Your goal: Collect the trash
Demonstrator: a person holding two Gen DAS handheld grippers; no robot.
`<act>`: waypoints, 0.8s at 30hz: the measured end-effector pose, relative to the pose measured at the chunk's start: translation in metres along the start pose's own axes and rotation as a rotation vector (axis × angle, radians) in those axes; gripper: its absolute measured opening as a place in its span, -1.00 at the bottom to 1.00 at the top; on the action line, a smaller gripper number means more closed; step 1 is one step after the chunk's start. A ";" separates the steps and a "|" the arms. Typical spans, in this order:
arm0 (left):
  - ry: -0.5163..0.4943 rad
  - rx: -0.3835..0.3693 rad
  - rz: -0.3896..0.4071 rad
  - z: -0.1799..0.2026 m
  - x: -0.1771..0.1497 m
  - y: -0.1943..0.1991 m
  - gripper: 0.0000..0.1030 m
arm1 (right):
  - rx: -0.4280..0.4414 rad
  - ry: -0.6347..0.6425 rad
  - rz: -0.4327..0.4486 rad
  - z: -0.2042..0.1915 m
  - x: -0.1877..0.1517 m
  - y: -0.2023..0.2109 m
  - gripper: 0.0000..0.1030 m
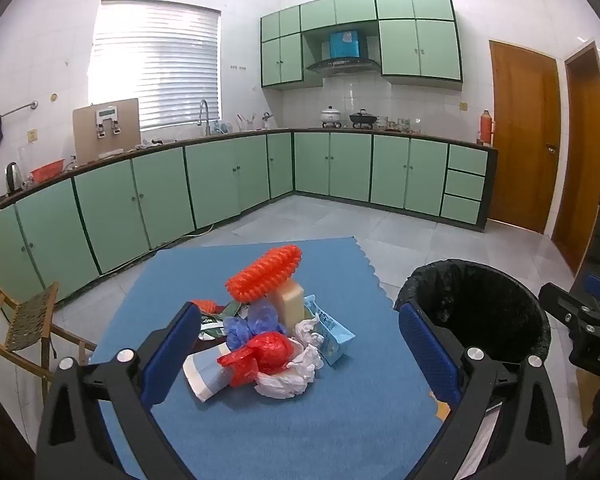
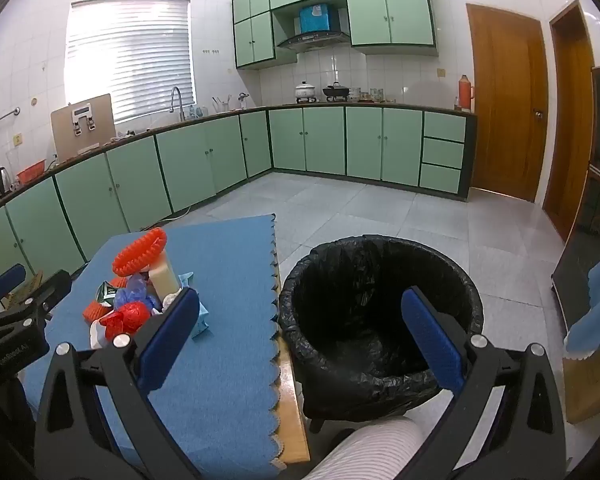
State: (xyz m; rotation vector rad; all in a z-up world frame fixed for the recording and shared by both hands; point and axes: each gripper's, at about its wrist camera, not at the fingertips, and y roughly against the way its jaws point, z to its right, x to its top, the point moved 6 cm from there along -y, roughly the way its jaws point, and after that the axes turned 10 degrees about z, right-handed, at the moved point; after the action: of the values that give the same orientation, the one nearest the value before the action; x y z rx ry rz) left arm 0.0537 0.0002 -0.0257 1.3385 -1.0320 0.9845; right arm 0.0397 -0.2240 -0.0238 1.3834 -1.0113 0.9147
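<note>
A pile of trash [image 1: 272, 332] lies on the blue mat [image 1: 340, 420]: an orange foam net [image 1: 265, 279], a cream block [image 1: 290, 304], blue wrap, a red plastic bag [image 1: 266, 354], white crumpled paper [image 1: 296, 376] and a light blue carton [image 1: 332, 334]. My left gripper [image 1: 300, 352] is open and empty, held just before the pile. The bin with a black liner [image 2: 380, 320] stands right of the table. My right gripper [image 2: 304, 340] is open and empty above the bin's near rim. The pile also shows in the right wrist view [image 2: 140, 296].
A wooden chair [image 1: 24, 320] stands left of the table. Green cabinets [image 1: 220, 184] line the far walls and wooden doors [image 1: 524, 136] are at the right. The table's wooden edge [image 2: 294, 400] runs beside the bin. A striped sleeve [image 2: 372, 452] shows at the bottom.
</note>
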 end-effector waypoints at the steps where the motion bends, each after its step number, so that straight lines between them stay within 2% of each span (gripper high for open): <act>1: 0.001 -0.001 0.002 0.000 0.000 0.000 0.88 | 0.000 0.001 0.000 0.000 0.000 0.000 0.90; 24: -0.001 0.001 0.007 0.000 0.000 0.000 0.88 | 0.000 0.003 0.007 0.000 0.000 0.000 0.90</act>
State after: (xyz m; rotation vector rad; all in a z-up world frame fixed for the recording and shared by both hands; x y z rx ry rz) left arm 0.0534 0.0003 -0.0253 1.3371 -1.0378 0.9892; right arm 0.0396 -0.2236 -0.0241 1.3784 -1.0145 0.9214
